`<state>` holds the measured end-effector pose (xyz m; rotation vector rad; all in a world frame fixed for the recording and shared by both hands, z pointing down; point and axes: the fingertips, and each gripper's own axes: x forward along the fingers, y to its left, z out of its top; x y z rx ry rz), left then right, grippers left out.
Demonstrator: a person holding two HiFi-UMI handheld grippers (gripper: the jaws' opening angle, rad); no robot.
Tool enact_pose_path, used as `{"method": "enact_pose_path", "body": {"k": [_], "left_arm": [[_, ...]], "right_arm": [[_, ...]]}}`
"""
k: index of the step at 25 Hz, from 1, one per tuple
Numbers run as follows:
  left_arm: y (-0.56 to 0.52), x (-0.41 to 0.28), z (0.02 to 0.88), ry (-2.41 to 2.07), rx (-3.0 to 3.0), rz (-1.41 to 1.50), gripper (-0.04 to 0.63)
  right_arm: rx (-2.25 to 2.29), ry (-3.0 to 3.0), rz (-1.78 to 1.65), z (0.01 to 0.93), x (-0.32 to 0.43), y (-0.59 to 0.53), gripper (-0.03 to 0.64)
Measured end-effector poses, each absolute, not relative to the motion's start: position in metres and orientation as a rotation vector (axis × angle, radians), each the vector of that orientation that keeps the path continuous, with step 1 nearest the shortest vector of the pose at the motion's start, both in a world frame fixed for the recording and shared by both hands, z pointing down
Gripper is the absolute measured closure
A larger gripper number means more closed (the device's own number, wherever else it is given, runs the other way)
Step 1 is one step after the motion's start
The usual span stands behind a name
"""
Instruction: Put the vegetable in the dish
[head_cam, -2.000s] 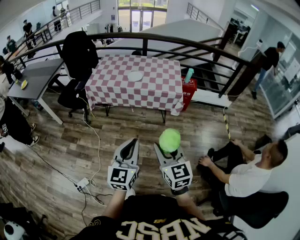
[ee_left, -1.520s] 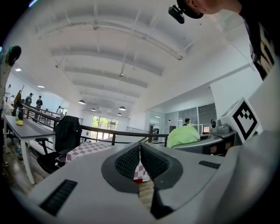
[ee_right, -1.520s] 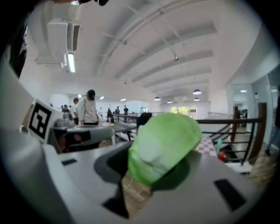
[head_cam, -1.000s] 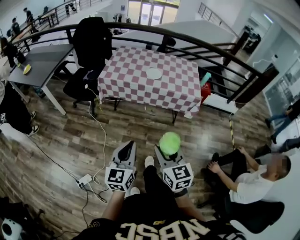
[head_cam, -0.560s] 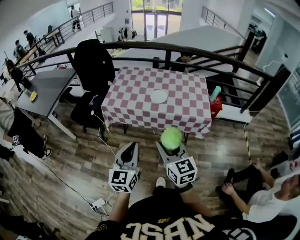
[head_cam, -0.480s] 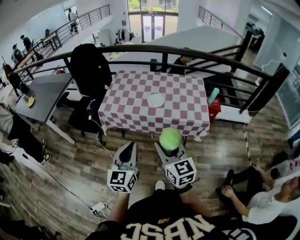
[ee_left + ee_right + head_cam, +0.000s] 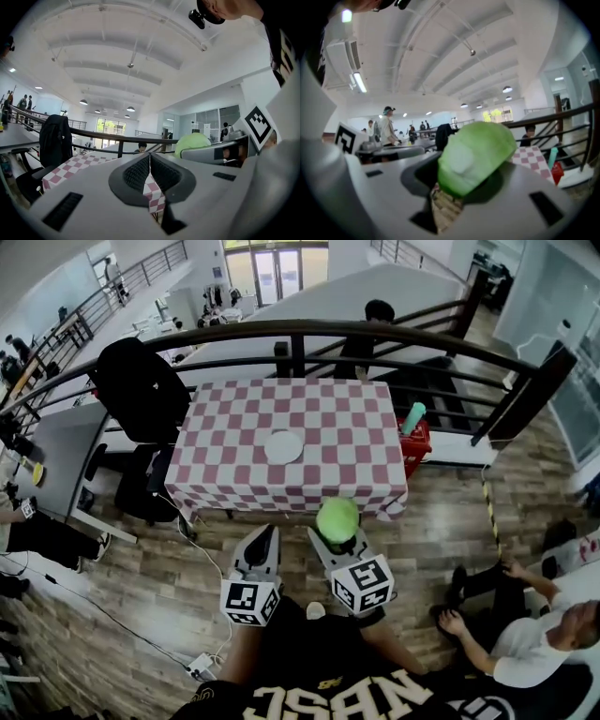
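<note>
Seemingly snug in right tool (image 7: 336, 536): green vegetable (image 7: 337, 518)

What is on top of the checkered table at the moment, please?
Only a white dish, near the middle of the checkered cloth. The green vegetable hides a small part of the cloth's near edge, so that spot cannot be checked.

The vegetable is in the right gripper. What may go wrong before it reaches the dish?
The round vegetable bulges past the jaws of the right gripper and may slip out while carried.
The dish looks flat and small on the checkered table; released off centre, the vegetable may roll off.
</note>
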<state>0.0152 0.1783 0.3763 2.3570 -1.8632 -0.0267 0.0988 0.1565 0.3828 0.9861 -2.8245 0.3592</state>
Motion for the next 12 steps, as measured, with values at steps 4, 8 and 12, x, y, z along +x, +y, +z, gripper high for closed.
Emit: {"method": "enact_pose_path", "body": {"k": [4, 8, 12], "left_arm": [[0.153, 0.016, 0.397, -1.809, 2.335, 0.011, 0.569], [0.114, 0.015, 0.405, -1.754, 2.363, 0.009, 0.569], [0.070, 0.002, 0.406, -1.692, 2.394, -0.012, 0.569]], "right_arm": [[0.955, -2.800, 0.436, 0.402, 0.096, 0.140, 0.479], [0.977, -2.779, 0.451, 0.411, 0.095, 0.116, 0.479], [1.001, -2.732, 0.480, 0.419, 0.084, 0.078, 0.479]]}}
